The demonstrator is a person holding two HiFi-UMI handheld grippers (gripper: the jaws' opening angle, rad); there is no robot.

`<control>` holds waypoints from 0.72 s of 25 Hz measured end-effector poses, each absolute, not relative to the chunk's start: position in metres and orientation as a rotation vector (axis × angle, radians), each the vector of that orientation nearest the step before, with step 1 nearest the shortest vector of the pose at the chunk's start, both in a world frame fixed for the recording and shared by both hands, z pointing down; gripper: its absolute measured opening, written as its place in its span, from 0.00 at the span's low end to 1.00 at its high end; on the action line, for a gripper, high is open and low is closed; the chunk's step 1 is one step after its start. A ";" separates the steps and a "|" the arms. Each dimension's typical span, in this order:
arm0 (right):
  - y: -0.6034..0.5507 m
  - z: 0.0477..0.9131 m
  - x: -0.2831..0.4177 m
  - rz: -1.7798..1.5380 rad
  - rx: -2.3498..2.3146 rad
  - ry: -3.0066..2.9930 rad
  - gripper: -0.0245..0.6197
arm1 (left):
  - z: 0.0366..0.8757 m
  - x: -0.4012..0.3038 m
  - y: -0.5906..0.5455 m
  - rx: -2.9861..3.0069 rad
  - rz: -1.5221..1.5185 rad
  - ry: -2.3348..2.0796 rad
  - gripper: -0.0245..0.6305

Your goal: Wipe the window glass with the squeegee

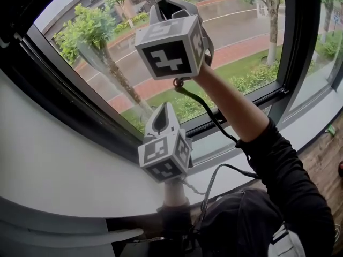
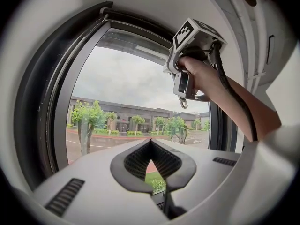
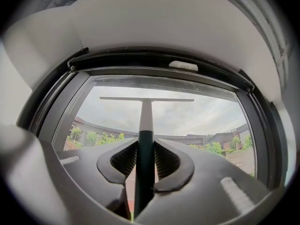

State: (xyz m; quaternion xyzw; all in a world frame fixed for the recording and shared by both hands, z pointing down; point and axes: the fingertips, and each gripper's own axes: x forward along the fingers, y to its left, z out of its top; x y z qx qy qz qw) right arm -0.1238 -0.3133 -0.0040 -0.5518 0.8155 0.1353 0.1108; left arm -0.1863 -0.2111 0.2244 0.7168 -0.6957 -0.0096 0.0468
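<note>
Looks like early days: right hand-held gripper [image 3: 145, 161] clamped on the squeegee [image 3: 146, 118] handle, blade up by the top of the window glass [image 3: 197, 116], most of the pane seemingly left, left hand-held gripper [image 2: 151, 165] closed, empty, lower centre.

No legible text, labels, brands, numbers or signs — nothing readable in any view.

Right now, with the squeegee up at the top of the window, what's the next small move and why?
Probably draw the right gripper straight down. Its jaws are clamped on the squeegee handle, and the blade lies level just under the upper frame, with nearly all the window glass below it.
</note>
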 end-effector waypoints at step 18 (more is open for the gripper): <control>-0.317 0.062 -0.127 0.372 -1.653 2.424 0.17 | 0.257 -0.193 -0.207 2.082 -0.046 -2.106 0.04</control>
